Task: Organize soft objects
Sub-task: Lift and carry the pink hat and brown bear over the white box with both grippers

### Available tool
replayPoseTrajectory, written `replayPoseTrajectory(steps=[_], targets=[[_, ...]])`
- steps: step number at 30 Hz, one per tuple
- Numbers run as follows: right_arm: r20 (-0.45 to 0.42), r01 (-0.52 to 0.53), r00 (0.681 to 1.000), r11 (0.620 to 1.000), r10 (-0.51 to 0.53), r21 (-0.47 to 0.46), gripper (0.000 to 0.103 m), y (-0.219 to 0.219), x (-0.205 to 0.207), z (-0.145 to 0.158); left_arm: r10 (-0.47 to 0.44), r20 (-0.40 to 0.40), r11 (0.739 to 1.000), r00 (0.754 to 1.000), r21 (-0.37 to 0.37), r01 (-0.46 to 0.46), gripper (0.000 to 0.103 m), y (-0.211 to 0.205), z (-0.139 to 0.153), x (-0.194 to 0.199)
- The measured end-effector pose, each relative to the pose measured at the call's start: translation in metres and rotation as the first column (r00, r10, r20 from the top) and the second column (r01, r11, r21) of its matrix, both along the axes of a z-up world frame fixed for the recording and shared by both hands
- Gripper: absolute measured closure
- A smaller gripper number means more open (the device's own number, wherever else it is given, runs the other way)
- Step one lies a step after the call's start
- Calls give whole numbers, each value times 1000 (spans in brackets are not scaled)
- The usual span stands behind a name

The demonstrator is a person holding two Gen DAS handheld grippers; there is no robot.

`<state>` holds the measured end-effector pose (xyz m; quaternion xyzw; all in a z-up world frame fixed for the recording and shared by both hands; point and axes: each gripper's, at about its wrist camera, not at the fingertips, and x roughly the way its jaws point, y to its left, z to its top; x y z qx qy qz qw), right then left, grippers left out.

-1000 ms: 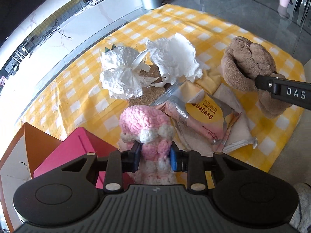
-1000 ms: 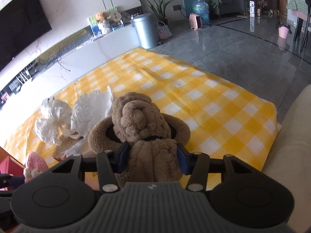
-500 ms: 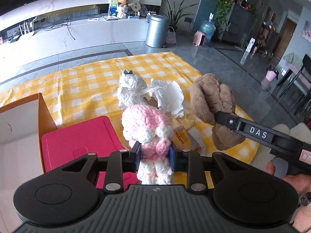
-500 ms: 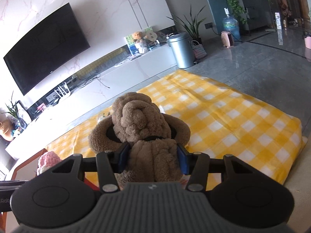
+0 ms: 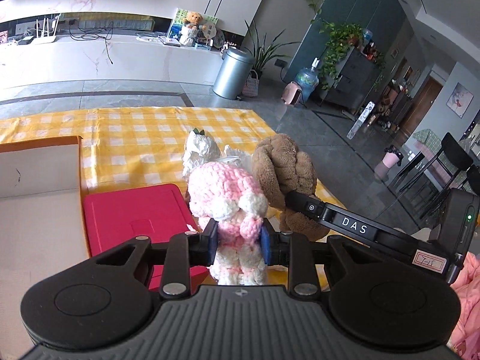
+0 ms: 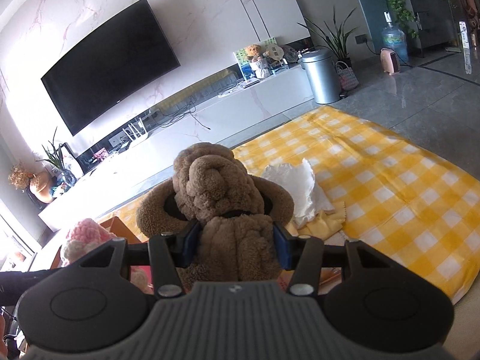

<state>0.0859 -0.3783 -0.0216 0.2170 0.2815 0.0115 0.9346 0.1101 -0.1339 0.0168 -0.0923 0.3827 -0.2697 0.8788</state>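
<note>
A pink and white crocheted toy (image 5: 228, 198) of chunky yarn is held upright off the surface, pinched at its neck, its round pink head on top with a white ball at the side and its white and pink body hanging below. Just to its right, a brown plush dog (image 6: 222, 198) with a deeply wrinkled head and floppy ears is also held upright in the air, gripped around its fuzzy body.

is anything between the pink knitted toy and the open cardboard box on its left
Nothing visible blocks it. The left gripper holds the pink knitted toy up off the cloth; only the flat red case lies between it and the cardboard box, lower than the toy. The brown plush dog is on the other side.
</note>
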Motion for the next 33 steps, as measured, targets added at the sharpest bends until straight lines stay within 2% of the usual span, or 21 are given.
replayPoseTrajectory(steps=[9, 17, 23, 27, 33], targets=[[36, -155, 987, 988, 155, 9, 52, 51, -1, 19, 144, 79, 989, 986, -49, -140, 72, 70, 26, -27], [38, -315, 948, 948, 317, -47, 52, 134, -5, 30, 285, 83, 956, 955, -90, -278, 71, 131, 20, -38], [-46, -414, 910, 903, 411, -120, 52, 199, -5, 14, 356, 47, 928, 933, -137, -347, 72, 170, 0, -34], [-133, -430, 900, 895, 415, -118, 52, 228, 1, -7, 394, -1, 909, 919, -149, -389, 72, 195, -17, -31], [-214, -469, 880, 851, 424, -238, 52, 265, 2, -26, 416, -17, 897, 909, -159, -413, 72, 214, -26, -34]])
